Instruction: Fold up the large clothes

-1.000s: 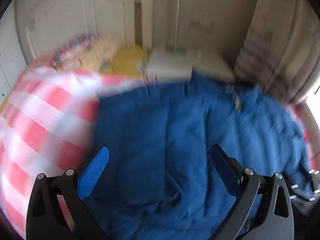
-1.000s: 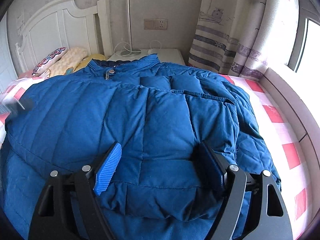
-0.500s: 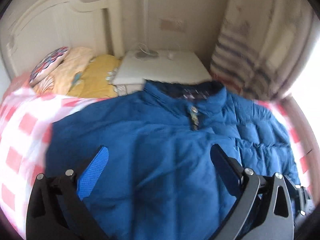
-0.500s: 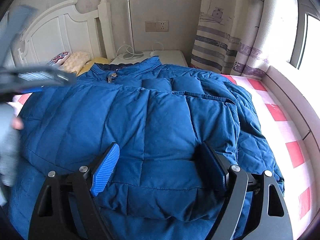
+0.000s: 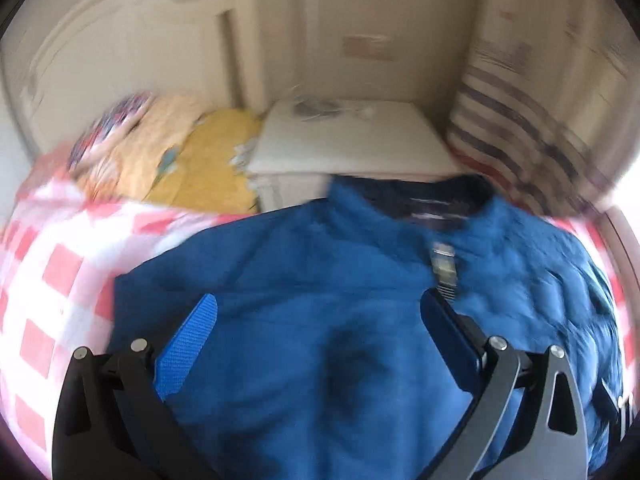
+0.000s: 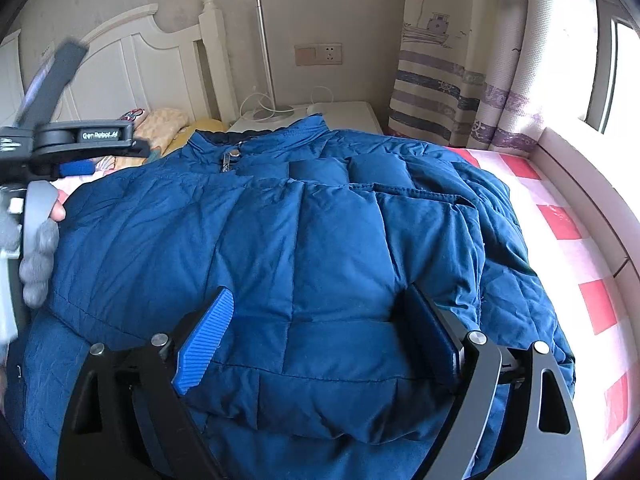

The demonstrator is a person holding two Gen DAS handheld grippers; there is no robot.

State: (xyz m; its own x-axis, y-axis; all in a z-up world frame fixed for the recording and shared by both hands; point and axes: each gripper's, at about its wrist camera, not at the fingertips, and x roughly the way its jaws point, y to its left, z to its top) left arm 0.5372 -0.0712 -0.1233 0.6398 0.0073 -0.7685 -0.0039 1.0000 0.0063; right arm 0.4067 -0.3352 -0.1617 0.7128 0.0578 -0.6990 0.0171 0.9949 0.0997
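Blue puffer jacket [image 6: 304,240] lies flat on checked bed [image 6: 560,216], collar toward headboard [image 6: 132,72], hem toward both claws; long axis runs straight away from them.

Right gripper [image 6: 316,332] over folded lower part near hem, jaws opening, fabric bulges between pads but not pinched.

Left gripper [image 5: 320,336] wide apart, empty, above chest, zipper pull [image 5: 444,268] just beside its right finger.

Right claw is nearer to hem, so next fold probably goes from hem toward collar.

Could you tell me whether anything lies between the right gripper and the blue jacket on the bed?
Nothing visible does. The right gripper sits directly over the folded blue jacket, its jaws opening with quilted fabric bulging between them; the left gripper is off at the jacket's far edge.
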